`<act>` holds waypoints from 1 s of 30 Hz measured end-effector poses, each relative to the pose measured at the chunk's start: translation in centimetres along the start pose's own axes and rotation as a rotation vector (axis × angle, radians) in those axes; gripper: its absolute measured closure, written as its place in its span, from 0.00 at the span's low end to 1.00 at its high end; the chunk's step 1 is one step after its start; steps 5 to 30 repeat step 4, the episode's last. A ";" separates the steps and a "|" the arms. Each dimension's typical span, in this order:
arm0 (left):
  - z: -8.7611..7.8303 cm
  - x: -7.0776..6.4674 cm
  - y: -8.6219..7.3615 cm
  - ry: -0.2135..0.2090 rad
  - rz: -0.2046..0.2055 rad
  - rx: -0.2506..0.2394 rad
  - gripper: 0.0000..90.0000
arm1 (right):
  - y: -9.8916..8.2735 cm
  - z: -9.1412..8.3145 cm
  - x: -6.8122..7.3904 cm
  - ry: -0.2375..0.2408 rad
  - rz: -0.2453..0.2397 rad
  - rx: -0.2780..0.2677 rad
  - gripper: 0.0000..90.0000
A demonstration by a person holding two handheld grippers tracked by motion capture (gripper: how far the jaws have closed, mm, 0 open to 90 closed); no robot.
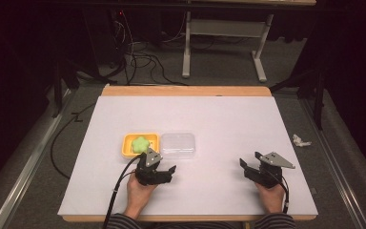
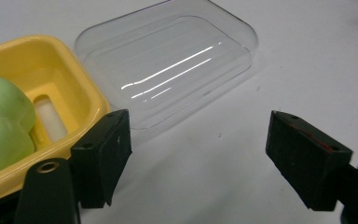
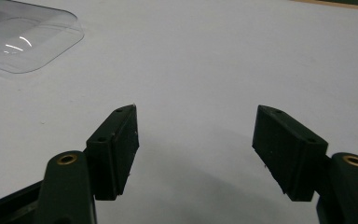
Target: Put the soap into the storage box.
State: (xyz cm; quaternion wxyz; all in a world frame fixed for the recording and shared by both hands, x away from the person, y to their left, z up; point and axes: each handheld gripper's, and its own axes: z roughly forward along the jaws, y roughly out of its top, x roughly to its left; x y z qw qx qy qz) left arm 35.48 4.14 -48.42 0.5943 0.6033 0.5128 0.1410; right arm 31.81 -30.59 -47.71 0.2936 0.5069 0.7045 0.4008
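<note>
A yellow tray (image 1: 127,141) lies on the white table sheet, left of centre, and holds a pale green soft lump (image 1: 140,143). A clear plastic lid (image 1: 177,144) lies flat right beside it. My left gripper (image 1: 161,168) hovers just in front of the tray and lid, open, nothing between its jaws. In the left gripper view the yellow tray (image 2: 70,70), the green lump (image 2: 2,116) and the clear lid (image 2: 168,60) lie close ahead. My right gripper (image 1: 250,161) rests open at the front right, apart from everything; the clear lid (image 3: 23,39) lies far off in its view.
The white sheet (image 1: 219,119) covers a wooden table (image 1: 186,90). Cables trail over the floor behind and to the left, a white table frame (image 1: 187,52) stands at the back, and a crumpled scrap (image 1: 300,140) lies on the floor to the right.
</note>
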 end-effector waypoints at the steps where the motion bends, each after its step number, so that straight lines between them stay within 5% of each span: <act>1: 0.0 0.0 -0.1 0.000 -0.006 -0.005 0.25 | 0.0 0.0 0.0 0.001 0.000 0.002 0.35; 30: 0.1 0.2 -0.3 0.006 0.005 0.008 0.25 | 0.0 0.0 0.0 0.000 -0.002 0.004 0.35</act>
